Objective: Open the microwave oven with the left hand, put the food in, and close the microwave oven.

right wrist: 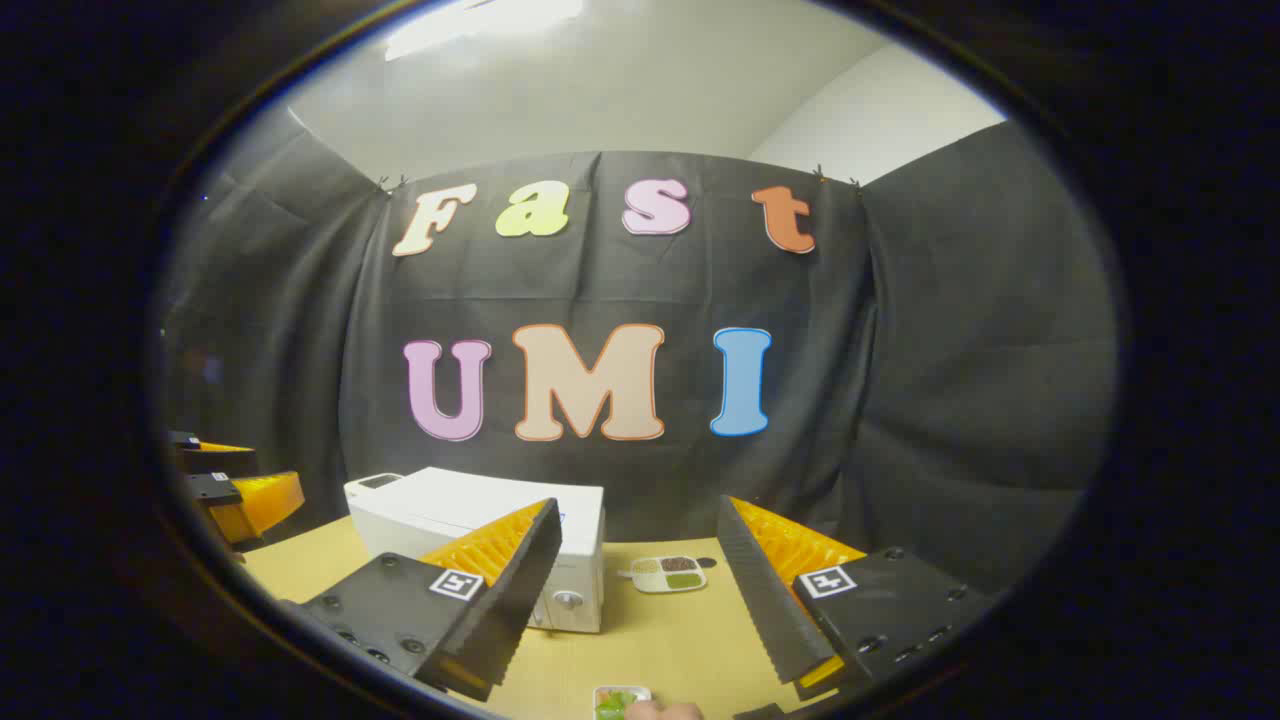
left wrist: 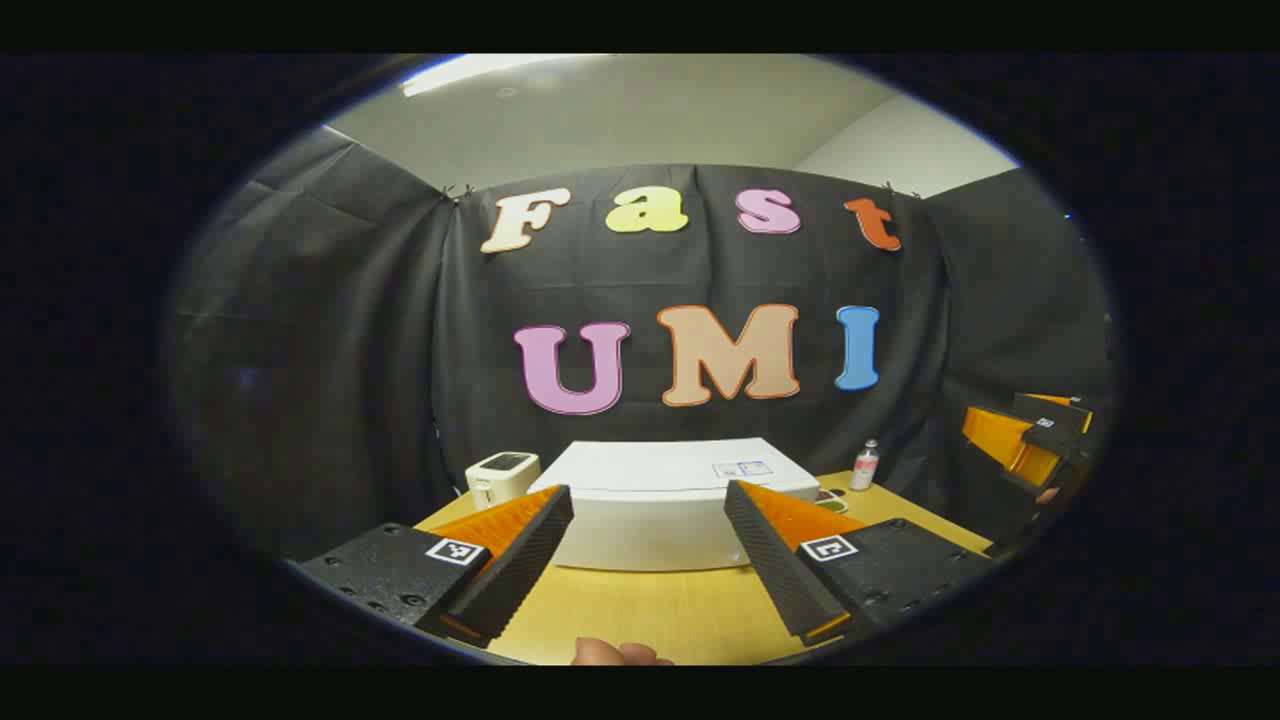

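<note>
Left gripper view: left gripper (left wrist: 648, 555) with its 2 black-and-orange fingers spread wide, nothing between them, held level above the near edge of the pale wooden tabletop (left wrist: 650, 610). Straight ahead, toward the far edge, sits the white box-shaped microwave oven (left wrist: 655, 505), door closed. A small white appliance (left wrist: 502, 476) stands just beside its left side; a small clear bottle with a pink label (left wrist: 864, 466) stands near the far right corner. At the right rim of this view the right gripper (left wrist: 1030, 445) is seen farther off, raised above the table's right edge.

Right gripper view: right gripper (right wrist: 640, 590) likewise wide open and empty, aimed past the microwave's right end, where 2 round knobs (right wrist: 566, 599) show on the front. Right of the microwave lies a pale divided tray of food (right wrist: 668, 573), well toward the far edge. A second small dish of green food (right wrist: 618, 700) sits at the near edge, a fingertip (right wrist: 668, 711) just beside it. Black cloth walls the booth on 3 sides; white ceiling above.
</note>
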A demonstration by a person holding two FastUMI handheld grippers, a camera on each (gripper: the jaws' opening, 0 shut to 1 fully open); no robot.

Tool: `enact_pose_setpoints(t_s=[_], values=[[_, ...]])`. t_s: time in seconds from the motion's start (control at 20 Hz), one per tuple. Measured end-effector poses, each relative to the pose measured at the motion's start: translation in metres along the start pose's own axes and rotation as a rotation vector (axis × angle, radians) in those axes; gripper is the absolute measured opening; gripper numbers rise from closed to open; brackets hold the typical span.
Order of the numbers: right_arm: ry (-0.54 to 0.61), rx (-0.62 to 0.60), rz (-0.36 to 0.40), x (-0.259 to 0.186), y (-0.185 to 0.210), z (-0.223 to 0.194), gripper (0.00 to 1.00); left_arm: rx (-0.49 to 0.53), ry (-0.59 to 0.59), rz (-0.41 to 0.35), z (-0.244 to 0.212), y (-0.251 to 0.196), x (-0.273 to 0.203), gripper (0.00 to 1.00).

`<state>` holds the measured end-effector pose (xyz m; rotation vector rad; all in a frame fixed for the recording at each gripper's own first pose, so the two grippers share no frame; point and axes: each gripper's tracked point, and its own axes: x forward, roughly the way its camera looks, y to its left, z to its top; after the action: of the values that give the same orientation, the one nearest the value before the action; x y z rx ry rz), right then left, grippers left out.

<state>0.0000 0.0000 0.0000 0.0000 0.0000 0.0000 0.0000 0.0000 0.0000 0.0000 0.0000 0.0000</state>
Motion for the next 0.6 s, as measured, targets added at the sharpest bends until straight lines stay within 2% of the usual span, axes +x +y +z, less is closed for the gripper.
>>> enact_pose_setpoints(t_s=[0.6], values=[[0.006,0.011,0.022,-0.0043,0.0028,0.0004,0.96,0.041,0.000,0.000,0.0011,-0.0017,-0.0053,1.00]])
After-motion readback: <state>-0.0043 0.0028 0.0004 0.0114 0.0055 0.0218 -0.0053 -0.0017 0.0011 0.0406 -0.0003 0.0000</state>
